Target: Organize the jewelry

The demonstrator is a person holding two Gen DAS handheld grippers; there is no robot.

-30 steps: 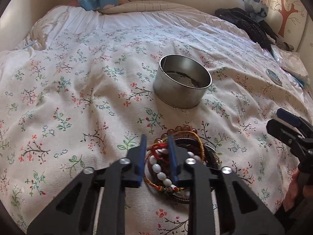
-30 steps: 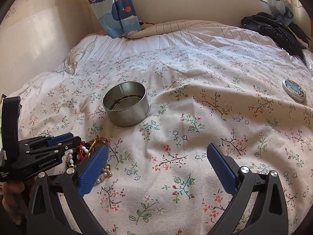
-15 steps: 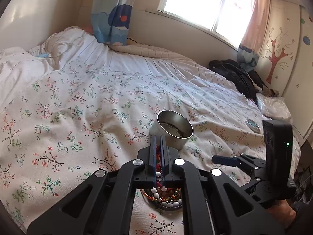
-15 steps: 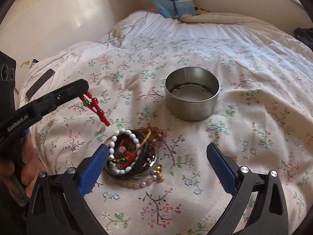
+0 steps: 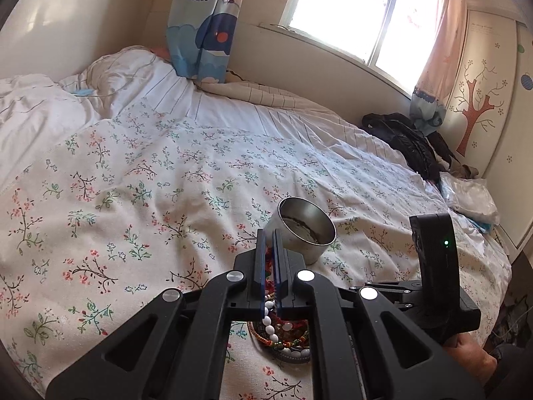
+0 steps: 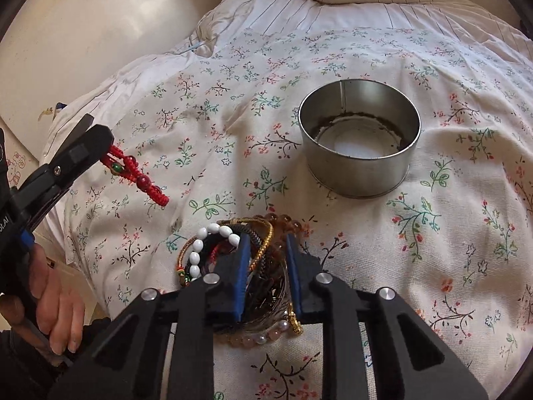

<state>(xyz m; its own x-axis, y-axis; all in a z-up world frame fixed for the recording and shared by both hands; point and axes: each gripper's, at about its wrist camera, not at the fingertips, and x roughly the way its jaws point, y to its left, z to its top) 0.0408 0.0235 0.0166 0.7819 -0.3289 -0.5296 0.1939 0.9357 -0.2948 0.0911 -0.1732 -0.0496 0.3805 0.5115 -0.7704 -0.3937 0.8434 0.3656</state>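
Holding the red braided bracelet [image 6: 135, 173] in my left hand-held gripper [image 5: 269, 253], I judge it light, soft and floppy: it droops from the pinched end and will swing if I move fast. It is knotted red cord with a green bead and a dark red bead, hanging above the bedspread [image 6: 449, 250] well to the left of the metal tin [image 6: 359, 143]. A pinch on the cord suits it; the knots give the pads something to bite.

My right hand-held gripper [image 6: 268, 243] is closing over the jewelry pile [image 6: 246, 273], which lies on the bedspread just in front of the tin, on my side of it. Several pieces sit between the blue pads, among them gold cord and dark wiry bangles; whether the pads already press on them I cannot tell.

The pile looks tangled:
- a white oval-bead bracelet [image 6: 208, 243] at its left
- amber and pinkish beads around the edge
- a gold clasp at the near side

I expect the beaded strands to be smooth and likely to roll, and one piece may drag others. The thin bangles look stiffer and may spring. Taking hold across a single strand, away from the knot of pieces, seems safest. The tin is open, shiny and holds no jewelry yet.
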